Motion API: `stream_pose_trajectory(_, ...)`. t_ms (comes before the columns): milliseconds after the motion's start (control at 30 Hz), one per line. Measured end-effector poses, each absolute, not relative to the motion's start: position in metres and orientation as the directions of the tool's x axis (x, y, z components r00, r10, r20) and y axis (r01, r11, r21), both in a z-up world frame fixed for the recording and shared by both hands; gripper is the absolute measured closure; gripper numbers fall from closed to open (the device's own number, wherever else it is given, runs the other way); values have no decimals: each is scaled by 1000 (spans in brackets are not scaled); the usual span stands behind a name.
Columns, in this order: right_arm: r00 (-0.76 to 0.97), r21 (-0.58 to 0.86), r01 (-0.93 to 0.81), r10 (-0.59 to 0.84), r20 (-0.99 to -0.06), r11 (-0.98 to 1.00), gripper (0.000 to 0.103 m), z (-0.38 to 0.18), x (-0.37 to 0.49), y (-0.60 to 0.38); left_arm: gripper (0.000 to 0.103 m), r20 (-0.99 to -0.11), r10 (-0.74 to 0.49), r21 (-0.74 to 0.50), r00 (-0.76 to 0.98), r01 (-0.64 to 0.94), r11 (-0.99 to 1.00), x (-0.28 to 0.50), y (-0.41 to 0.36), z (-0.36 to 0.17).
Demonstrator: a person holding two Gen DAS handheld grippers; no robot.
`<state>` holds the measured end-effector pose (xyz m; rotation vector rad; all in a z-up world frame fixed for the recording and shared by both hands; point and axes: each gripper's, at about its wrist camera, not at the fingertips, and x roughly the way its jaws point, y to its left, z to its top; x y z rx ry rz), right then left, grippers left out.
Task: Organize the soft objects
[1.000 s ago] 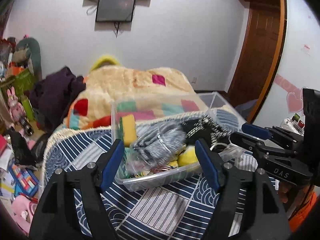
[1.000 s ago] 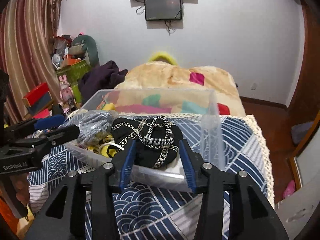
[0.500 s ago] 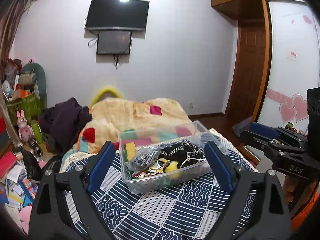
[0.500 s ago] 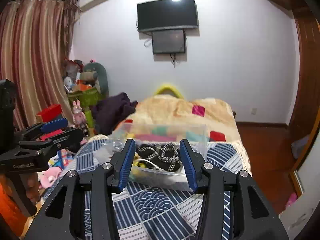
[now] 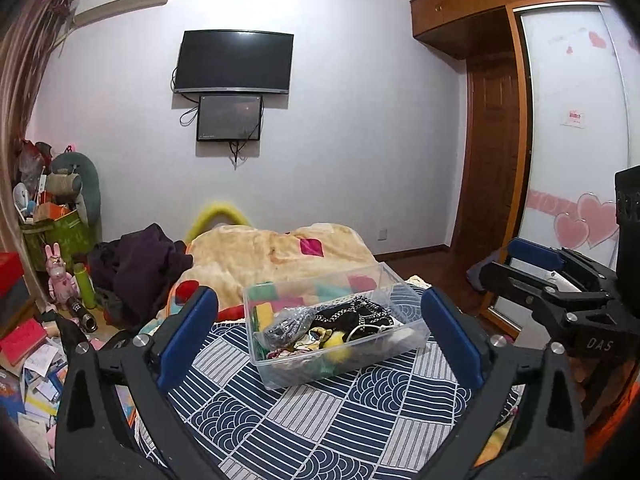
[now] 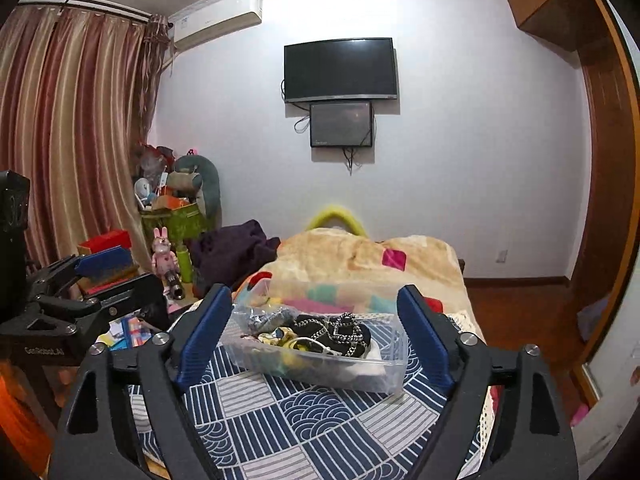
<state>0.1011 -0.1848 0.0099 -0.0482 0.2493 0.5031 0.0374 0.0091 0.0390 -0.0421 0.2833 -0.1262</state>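
Note:
A clear plastic bin point(image 5: 404, 354) stands on the blue patterned bedspread point(image 5: 328, 428); it also shows in the right wrist view point(image 6: 384, 380). It holds a black item with white chain trim point(image 5: 352, 316) point(image 6: 340, 330), a grey bundle point(image 5: 286, 324) and yellow pieces point(image 5: 334, 338). My left gripper point(image 5: 320, 328) is open and empty, held back from the bin and above it. My right gripper point(image 6: 316, 322) is open and empty, also back from the bin. Each gripper shows from the side in the other's view.
A beige patchwork blanket point(image 5: 276, 252) lies behind the bin, with a dark purple garment point(image 5: 140, 264) to its left. Toys, boxes and papers crowd the floor at the left point(image 5: 36, 344). A wardrobe point(image 5: 576, 120) stands at the right.
Both grippers have pulled back and up from the bin, so it looks smaller and farther. Both jaws have opened wider. The bin's contents have not moved.

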Motion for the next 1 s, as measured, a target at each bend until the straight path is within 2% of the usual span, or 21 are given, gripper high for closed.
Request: stream_pose_trajectory(1000, 860, 39, -468, 465, -210, 883, 17, 9, 85, -195, 0, -233, -99, -46, 967, 91, 995, 25, 12, 44)
